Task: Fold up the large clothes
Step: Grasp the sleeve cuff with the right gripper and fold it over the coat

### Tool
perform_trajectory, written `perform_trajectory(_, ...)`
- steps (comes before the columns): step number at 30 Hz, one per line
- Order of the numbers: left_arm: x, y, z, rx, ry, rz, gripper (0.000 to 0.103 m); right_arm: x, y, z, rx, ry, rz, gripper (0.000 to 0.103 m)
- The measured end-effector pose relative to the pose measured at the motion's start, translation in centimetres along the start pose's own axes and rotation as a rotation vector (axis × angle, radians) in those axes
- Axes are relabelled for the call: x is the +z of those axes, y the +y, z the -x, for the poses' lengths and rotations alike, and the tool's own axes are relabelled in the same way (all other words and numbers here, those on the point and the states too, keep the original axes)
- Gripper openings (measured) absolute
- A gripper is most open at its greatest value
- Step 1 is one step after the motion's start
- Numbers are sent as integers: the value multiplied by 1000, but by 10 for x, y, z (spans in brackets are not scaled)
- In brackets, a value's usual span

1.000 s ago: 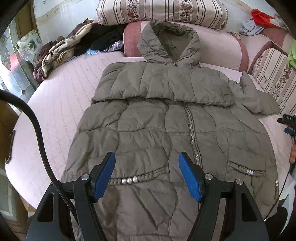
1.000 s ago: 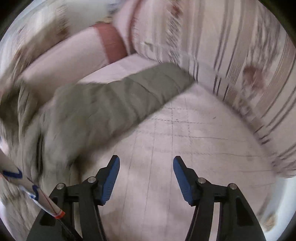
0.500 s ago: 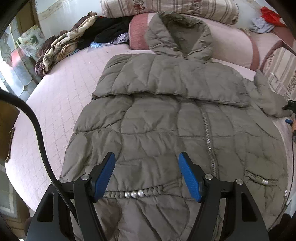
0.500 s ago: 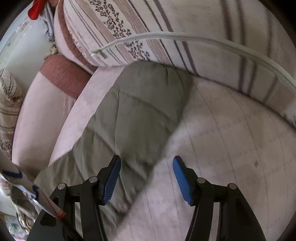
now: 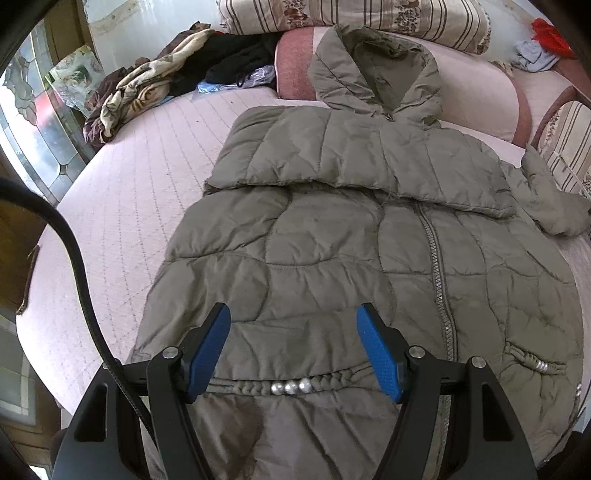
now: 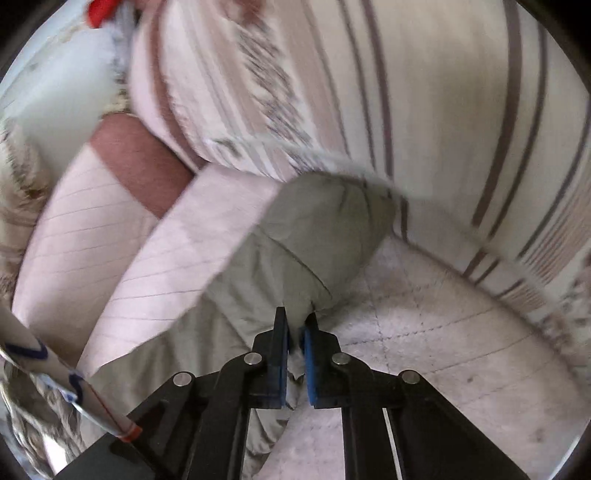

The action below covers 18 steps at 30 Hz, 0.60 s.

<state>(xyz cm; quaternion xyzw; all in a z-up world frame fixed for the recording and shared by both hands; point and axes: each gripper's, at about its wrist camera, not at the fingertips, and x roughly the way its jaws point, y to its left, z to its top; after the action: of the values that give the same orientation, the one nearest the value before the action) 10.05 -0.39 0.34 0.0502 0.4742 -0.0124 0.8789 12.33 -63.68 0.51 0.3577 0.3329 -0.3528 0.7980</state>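
Observation:
An olive quilted hooded coat (image 5: 332, 236) lies front up on the pink bed, hood toward the cushions. One sleeve is folded across its chest. The other sleeve (image 5: 554, 206) sticks out at the right. My left gripper (image 5: 293, 350) is open and empty, hovering above the coat's lower front near a beaded pocket trim (image 5: 291, 387). In the right wrist view my right gripper (image 6: 296, 325) is shut on the edge of that right sleeve (image 6: 306, 240), near its cuff, close to the striped cushion.
The pink quilted bed (image 5: 140, 184) holds a heap of other clothes (image 5: 155, 85) at the back left. Striped cushions (image 5: 351, 14) line the back, and one (image 6: 443, 110) stands right beside the sleeve. A black cable (image 5: 77, 258) hangs at left.
My right gripper moved onto the sleeve and closed on its edge; it was open before. My left gripper shifted a little over the coat's lower front and stayed open.

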Motion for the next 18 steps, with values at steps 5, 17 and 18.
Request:
perform_trajectory(5, -7, 14, 8, -1, -9, 25, 70, -12, 53, 69, 48, -83, 130, 7)
perform_trajectory(17, -18, 67, 35, 29, -66, 100, 70, -150, 231, 170, 346, -75, 518, 7)
perform_trajectory(18, -19, 72, 35, 32, -67, 107, 70, -164, 242, 171, 365, -64, 545, 7)
